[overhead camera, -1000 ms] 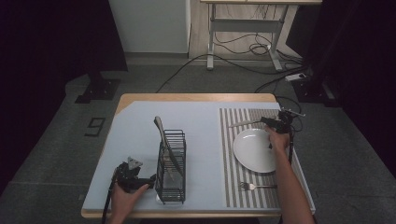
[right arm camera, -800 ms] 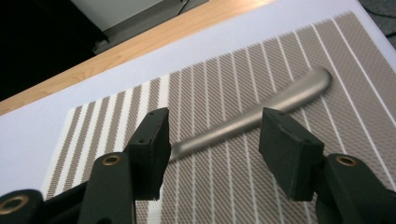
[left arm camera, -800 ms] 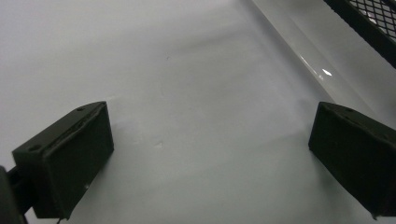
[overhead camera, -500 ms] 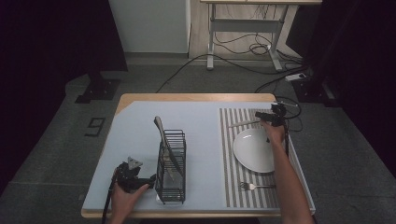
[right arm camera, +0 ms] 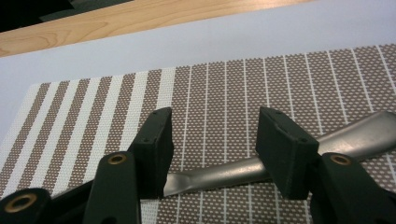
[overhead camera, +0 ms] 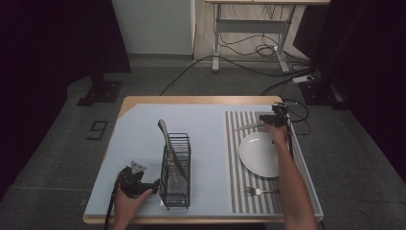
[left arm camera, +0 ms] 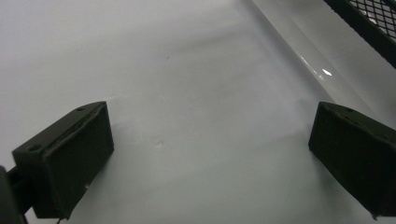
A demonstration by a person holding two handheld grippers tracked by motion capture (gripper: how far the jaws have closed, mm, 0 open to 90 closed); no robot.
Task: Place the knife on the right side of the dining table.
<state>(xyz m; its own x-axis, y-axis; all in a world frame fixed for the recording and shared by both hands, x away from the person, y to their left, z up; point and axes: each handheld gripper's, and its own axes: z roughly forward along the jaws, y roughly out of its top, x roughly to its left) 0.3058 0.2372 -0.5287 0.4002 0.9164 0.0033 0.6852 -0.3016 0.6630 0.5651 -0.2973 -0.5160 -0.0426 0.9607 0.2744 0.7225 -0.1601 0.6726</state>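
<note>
A silver metal utensil [overhead camera: 249, 127] lies flat on the far end of the brown striped placemat [overhead camera: 234, 167]. My right gripper [overhead camera: 275, 120] hovers at its right end. In the right gripper view, the utensil's handle [right arm camera: 224, 175] runs across between and below the jaws of that gripper [right arm camera: 217, 128]. The jaws have just been closing a little, but the pads do not touch the handle. My left gripper [overhead camera: 153, 184] rests open near the front left, pointing at the base of a black wire rack [overhead camera: 175, 165]. Its jaws [left arm camera: 210, 140] stand wide over bare white table.
A long knife-like utensil [overhead camera: 167, 143] leans in the rack. A white plate [overhead camera: 261, 153] sits mid-placemat, with a fork [overhead camera: 261, 191] in front of it. The table's wooden far edge [right arm camera: 140, 18] lies just beyond the placemat. Cables run over the floor behind.
My right gripper has moved left and farther along the placemat's far end, up to the utensil's handle. The left gripper has stayed where it was.
</note>
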